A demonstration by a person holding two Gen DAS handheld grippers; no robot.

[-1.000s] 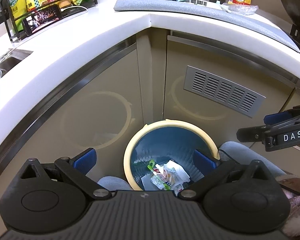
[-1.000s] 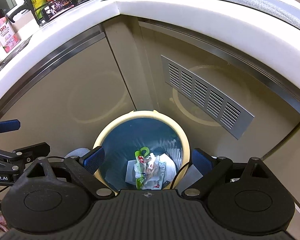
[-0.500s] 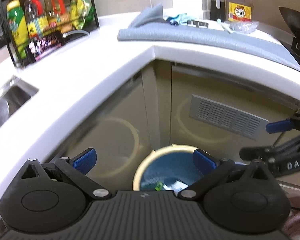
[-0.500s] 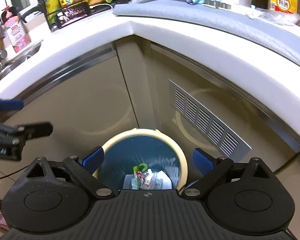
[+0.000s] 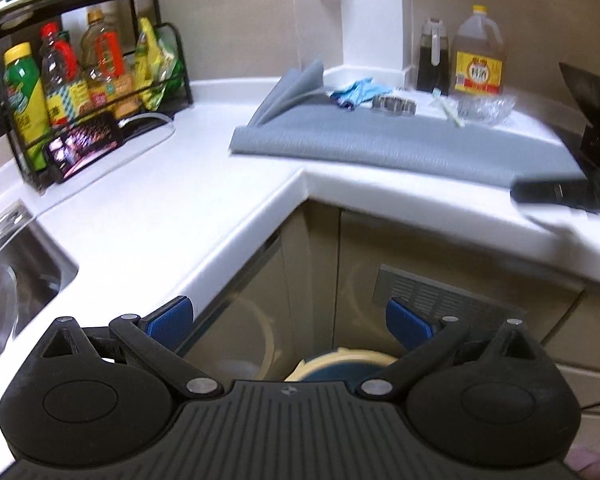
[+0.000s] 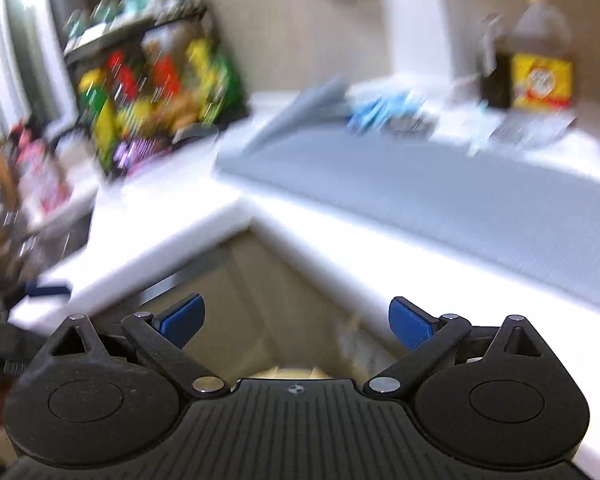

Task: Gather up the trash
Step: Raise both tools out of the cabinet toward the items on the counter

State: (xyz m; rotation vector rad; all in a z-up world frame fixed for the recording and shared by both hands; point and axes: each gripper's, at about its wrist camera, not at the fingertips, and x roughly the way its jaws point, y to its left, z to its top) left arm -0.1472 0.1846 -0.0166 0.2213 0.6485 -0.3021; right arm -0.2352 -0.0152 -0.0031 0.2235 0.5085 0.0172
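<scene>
My left gripper point(image 5: 290, 322) is open and empty, held below the edge of a white corner counter point(image 5: 188, 200). My right gripper point(image 6: 296, 324) is open and empty too; its view is heavily blurred. A grey mat point(image 5: 400, 142) on the counter carries a crumpled blue wrapper point(image 5: 360, 94), a dark foil strip point(image 5: 394, 103), a thin green stick point(image 5: 448, 109) and clear crinkled plastic point(image 5: 486, 109). Only the cream rim of the blue bin point(image 5: 340, 364) shows on the floor between my left fingers. The blue wrapper point(image 6: 384, 114) is a smear in the right wrist view.
A black rack of bottles point(image 5: 80, 76) stands at the back left, a phone point(image 5: 86, 146) leaning on it. A steel sink point(image 5: 8, 276) lies far left. Two bottles point(image 5: 478, 62) stand at the back right, and a dark pan point(image 5: 592, 120) sits right. Beige cabinet doors point(image 5: 440, 320) are below.
Both grippers have risen from over the bin to counter height and tilted up; the bin and its trash have dropped almost out of view. Both stay open and empty.
</scene>
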